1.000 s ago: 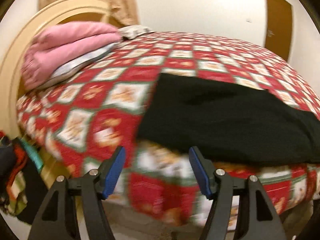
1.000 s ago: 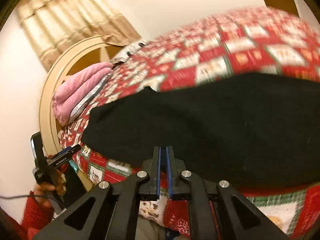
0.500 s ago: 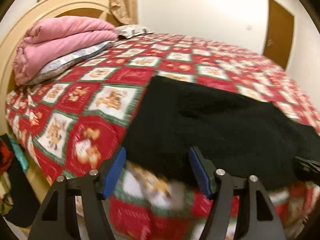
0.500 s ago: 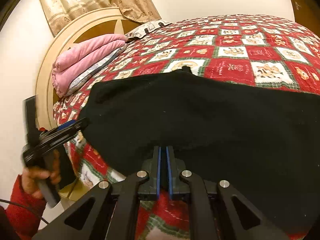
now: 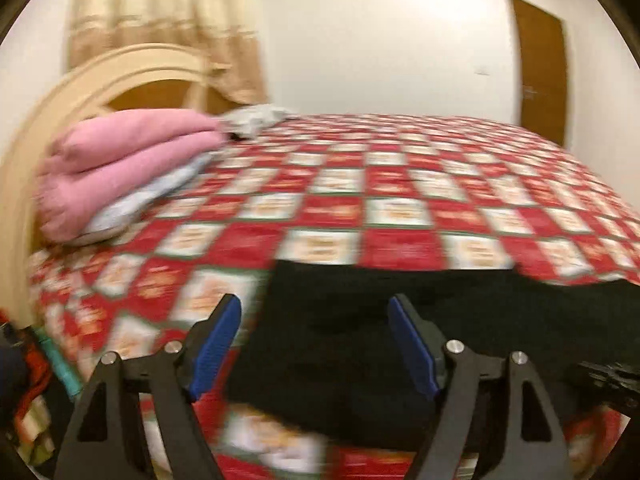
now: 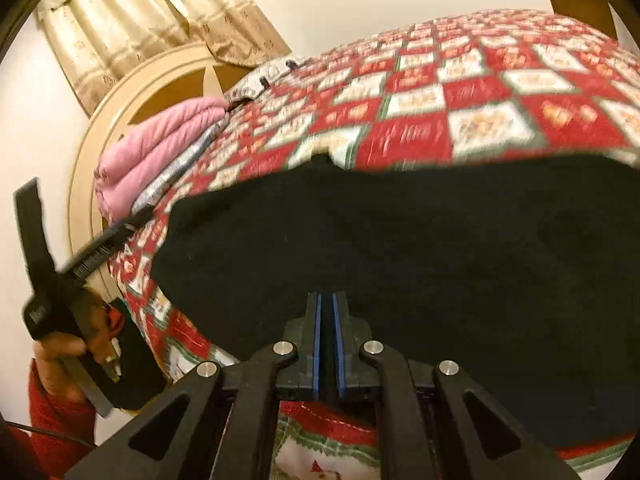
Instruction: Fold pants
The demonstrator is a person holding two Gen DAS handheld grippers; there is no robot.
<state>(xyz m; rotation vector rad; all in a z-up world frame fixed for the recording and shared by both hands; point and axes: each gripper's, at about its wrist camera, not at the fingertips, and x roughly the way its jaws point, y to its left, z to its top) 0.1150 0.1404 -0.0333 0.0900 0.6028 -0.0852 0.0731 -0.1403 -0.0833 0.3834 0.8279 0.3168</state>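
Observation:
The black pants [image 5: 400, 328] lie flat on the red patchwork bedspread [image 5: 400, 200], near the bed's front edge. My left gripper [image 5: 316, 320] is open, its blue pads on either side of the pants' left front corner. It also shows in the right wrist view [image 6: 132, 220] at the pants' left edge. My right gripper [image 6: 328, 300] has its blue pads nearly together over the pants' [image 6: 400, 260] front edge. I cannot tell whether cloth is pinched between them.
A folded pink blanket [image 5: 128, 168] lies on a pillow by the cream headboard [image 5: 100, 84] at the left. Curtains [image 5: 160, 20] hang behind it. A brown door [image 5: 540, 72] stands at the far right. Clothes [image 5: 20, 380] are heaped beside the bed at the lower left.
My left gripper has moved right and forward, from the bedspread's edge to the pants' left corner. My right gripper has stayed shut at the pants' front edge.

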